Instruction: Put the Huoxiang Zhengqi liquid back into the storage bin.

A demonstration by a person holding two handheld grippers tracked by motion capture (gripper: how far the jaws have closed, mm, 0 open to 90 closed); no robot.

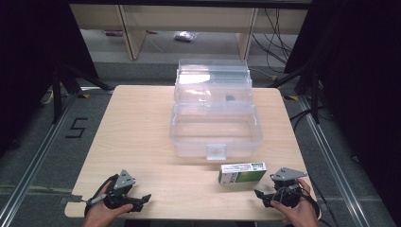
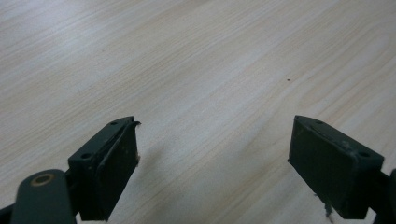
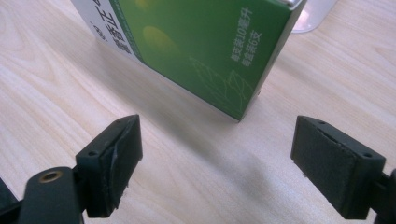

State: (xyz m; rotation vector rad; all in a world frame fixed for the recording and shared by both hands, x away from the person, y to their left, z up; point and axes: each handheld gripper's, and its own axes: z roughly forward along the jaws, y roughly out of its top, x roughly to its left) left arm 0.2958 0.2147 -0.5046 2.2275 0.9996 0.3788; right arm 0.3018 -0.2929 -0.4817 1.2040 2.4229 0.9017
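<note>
**Green box lies crosswise on the desk, both claws spread and holding nothing**

The desk point(image 1: 142, 123) is a pale wood top with rounded corners, standing on a grey floor marked with a black "5" at the left.

A clear plastic bin point(image 1: 215, 130) sits at the middle of the desk, toward the far side. Its lid point(image 1: 213, 78) stands open behind it, and a small latch tab hangs at the middle of its near wall.

The green box point(image 1: 242, 172) lies flat on the desk just near of the bin's right half, close to the bin but apart from it. Its long axis runs left to right, with the right end tipped slightly toward the far side. Its broad top face is white with a green strip along the far edge; the near side face is green. In the right gripper view the box point(image 3: 201, 46) shows a green face with white print, one corner pointing down toward the camera, and lies just ahead of the jaws without touching them.

The right claw point(image 1: 263, 196) rests low at the near right edge of the desk, just right and near of the box, jaws spread wide point(image 3: 215, 158).

The left claw point(image 1: 142, 199) sits at the near left edge, well apart from the box, jaws likewise spread over bare wood point(image 2: 212, 163).
</note>
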